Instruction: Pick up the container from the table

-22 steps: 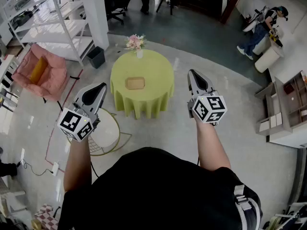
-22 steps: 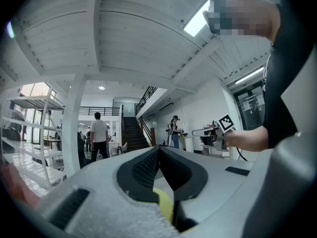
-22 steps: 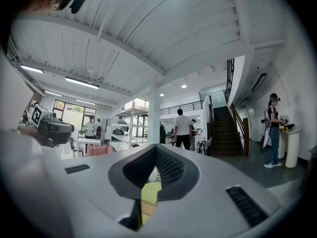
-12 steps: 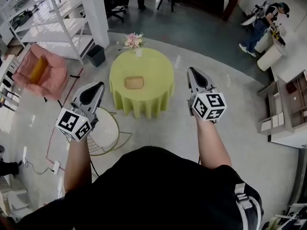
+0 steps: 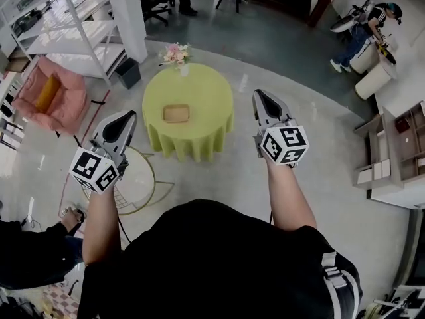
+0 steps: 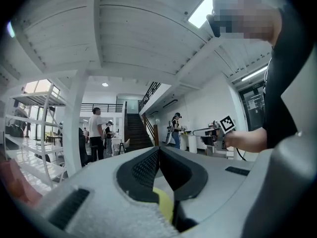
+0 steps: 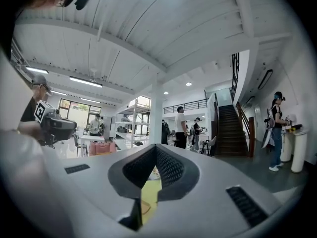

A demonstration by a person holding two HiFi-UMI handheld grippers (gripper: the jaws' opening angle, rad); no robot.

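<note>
A shallow tan container [image 5: 176,113] lies in the middle of a round table [image 5: 216,105] draped in a yellow-green cloth, some way ahead of me on the floor. Behind it on the table stands a vase of pink flowers [image 5: 175,54]. Both grippers are held level in the air, short of the table and apart from it. My left gripper [image 5: 126,116] [image 6: 159,150] is on the table's left, jaws together and empty. On the table's right, my right gripper [image 5: 259,95] [image 7: 156,147] is also shut with nothing in it. A strip of yellow cloth shows through the gap below each gripper's jaws.
A pink armchair [image 5: 50,98], white shelving [image 5: 66,32], a white pillar [image 5: 126,12] and a dark bin [image 5: 128,73] stand at the left. A round wire-frame stand [image 5: 136,178] sits near the table's front left. People work at the back right [image 5: 362,35]; a person's dark clothing [image 5: 26,258] is close at lower left.
The table and container have slid slightly left and up in the head view, and both grippers with them. A person in dark clothing has come in at the lower left.
</note>
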